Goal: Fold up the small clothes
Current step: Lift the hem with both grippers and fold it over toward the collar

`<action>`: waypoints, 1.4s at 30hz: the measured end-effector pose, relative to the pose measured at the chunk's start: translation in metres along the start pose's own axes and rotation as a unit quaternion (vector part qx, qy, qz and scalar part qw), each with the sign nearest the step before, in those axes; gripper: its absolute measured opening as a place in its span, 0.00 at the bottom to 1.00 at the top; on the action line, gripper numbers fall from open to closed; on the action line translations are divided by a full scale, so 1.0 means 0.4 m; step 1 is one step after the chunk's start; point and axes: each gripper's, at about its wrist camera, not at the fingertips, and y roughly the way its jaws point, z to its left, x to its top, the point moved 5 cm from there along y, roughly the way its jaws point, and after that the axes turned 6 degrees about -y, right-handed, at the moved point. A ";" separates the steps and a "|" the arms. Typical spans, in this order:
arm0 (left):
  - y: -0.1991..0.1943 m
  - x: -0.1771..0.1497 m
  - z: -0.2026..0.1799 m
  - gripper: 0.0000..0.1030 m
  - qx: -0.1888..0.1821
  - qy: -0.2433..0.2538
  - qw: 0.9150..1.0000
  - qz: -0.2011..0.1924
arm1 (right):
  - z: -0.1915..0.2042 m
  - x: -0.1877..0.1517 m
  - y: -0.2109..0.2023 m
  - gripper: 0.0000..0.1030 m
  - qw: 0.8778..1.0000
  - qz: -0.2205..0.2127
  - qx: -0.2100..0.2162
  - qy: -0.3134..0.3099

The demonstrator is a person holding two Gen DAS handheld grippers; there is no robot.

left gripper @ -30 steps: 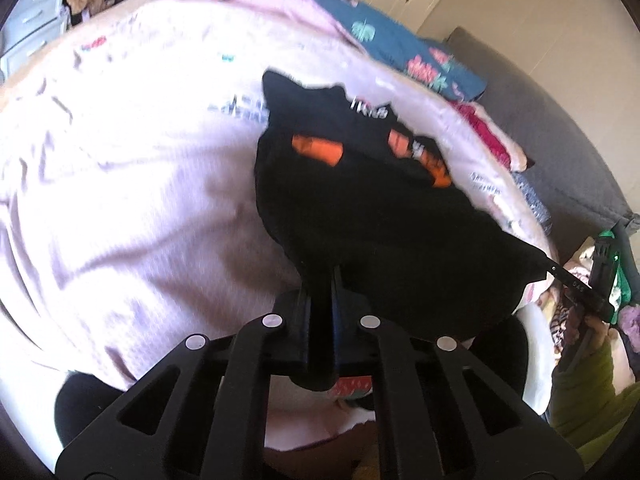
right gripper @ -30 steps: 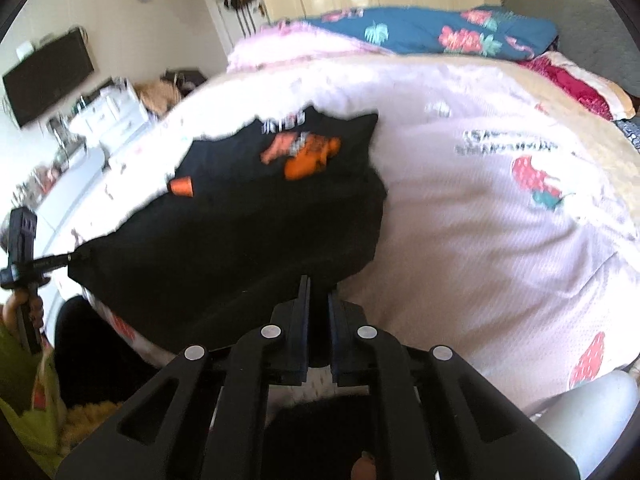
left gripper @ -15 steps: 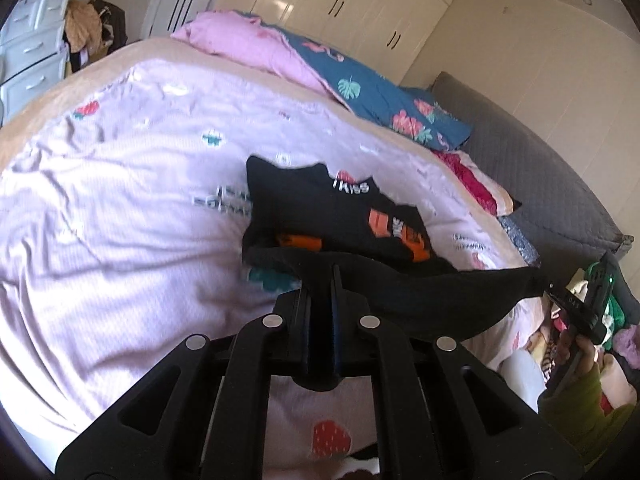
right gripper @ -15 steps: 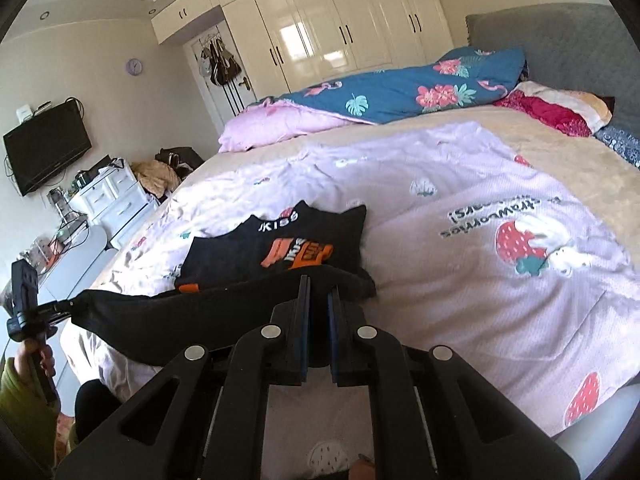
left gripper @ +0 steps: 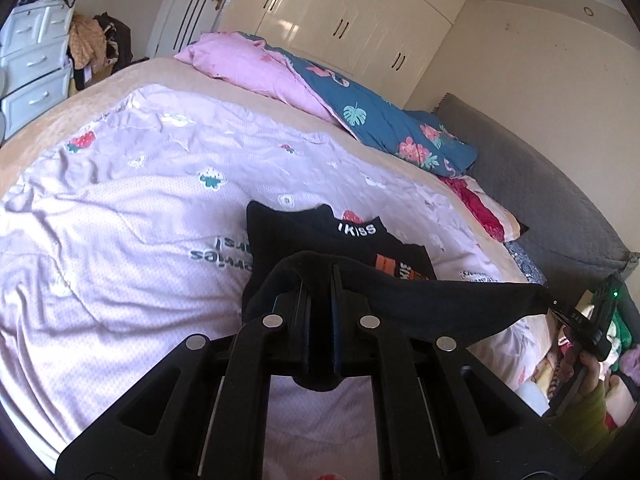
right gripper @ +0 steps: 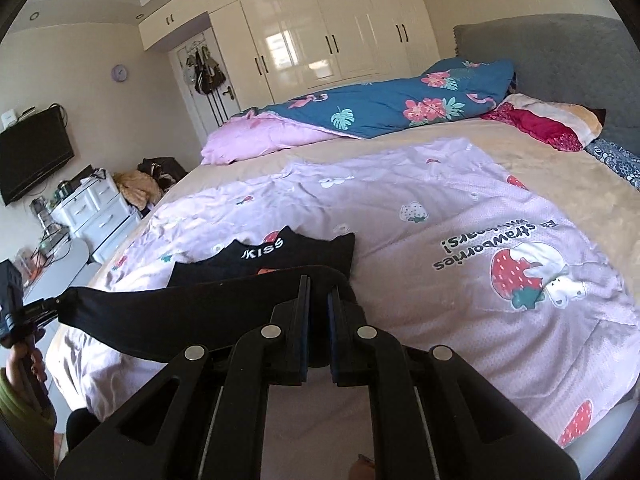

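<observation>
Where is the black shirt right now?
The black shirt lies on the pink strawberry blanket, its near edge lifted between left gripper and right gripper.

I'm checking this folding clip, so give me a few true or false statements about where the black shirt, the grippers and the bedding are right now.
1. Both grippers are shut on the black shirt. True: the left gripper and right gripper each pinch one end of its lifted edge.
2. The whole shirt is off the bed. False: its collar end, printed KISS, lies on the pink sheet.
3. The sheet has strawberry prints. True.
4. The blue floral quilt covers the shirt. False: it is bunched at the far side of the bed, apart from the shirt.
5. The shirt's print is green. False: it is orange, with white lettering at the collar.
</observation>
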 end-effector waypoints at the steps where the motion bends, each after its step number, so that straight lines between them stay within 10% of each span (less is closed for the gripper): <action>1: 0.008 0.008 -0.001 0.02 0.002 0.002 1.000 -0.002 | -0.001 0.004 0.005 0.07 1.000 0.000 -0.001 0.001; 42: 0.324 0.121 0.095 0.02 0.059 -0.019 0.998 0.028 | -0.048 0.065 0.349 0.07 0.997 0.046 -0.061 -0.019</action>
